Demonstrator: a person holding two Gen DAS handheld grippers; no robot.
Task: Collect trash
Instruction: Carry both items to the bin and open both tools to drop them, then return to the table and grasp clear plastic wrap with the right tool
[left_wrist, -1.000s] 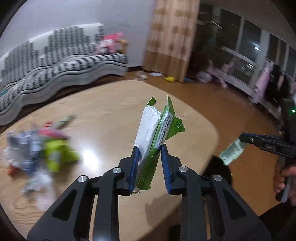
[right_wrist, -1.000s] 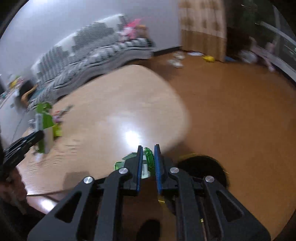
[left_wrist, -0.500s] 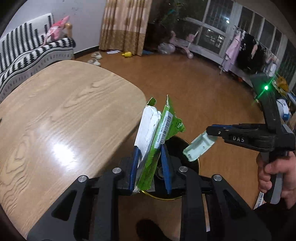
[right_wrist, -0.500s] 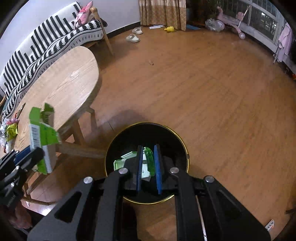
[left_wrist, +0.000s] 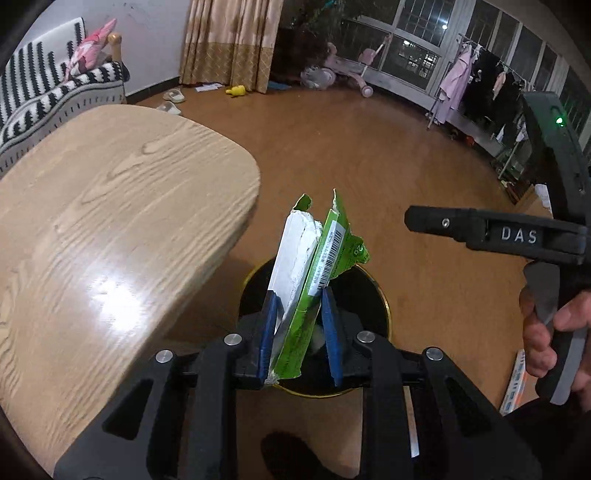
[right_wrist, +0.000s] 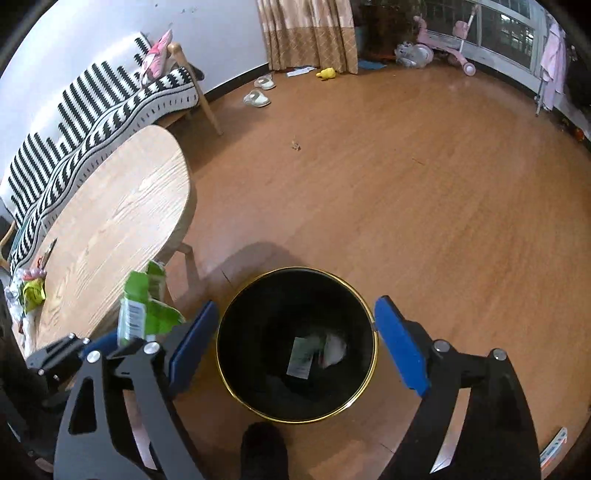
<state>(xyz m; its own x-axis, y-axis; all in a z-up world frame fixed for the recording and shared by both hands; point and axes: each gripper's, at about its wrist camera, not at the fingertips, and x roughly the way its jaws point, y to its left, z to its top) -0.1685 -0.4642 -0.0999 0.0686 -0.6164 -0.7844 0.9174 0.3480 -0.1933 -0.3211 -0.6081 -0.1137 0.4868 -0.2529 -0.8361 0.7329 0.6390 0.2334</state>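
Because the torn green carton (left_wrist: 314, 280) looks light and crushable, the left gripper's (left_wrist: 300, 341) jaws pinch its lower end; the right gripper (right_wrist: 295, 343) gapes empty above the bin (right_wrist: 364, 306).

White letters "DAS" are printed on the side of the right gripper (left_wrist: 424, 221). A barcode label with print too small to read runs along the torn green wrapper (left_wrist: 325, 266) between the left gripper's (left_wrist: 300, 343) fingers.

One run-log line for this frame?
left gripper: shut on green wrapper above bin | right gripper: open over bin | wrapper scraps inside bin
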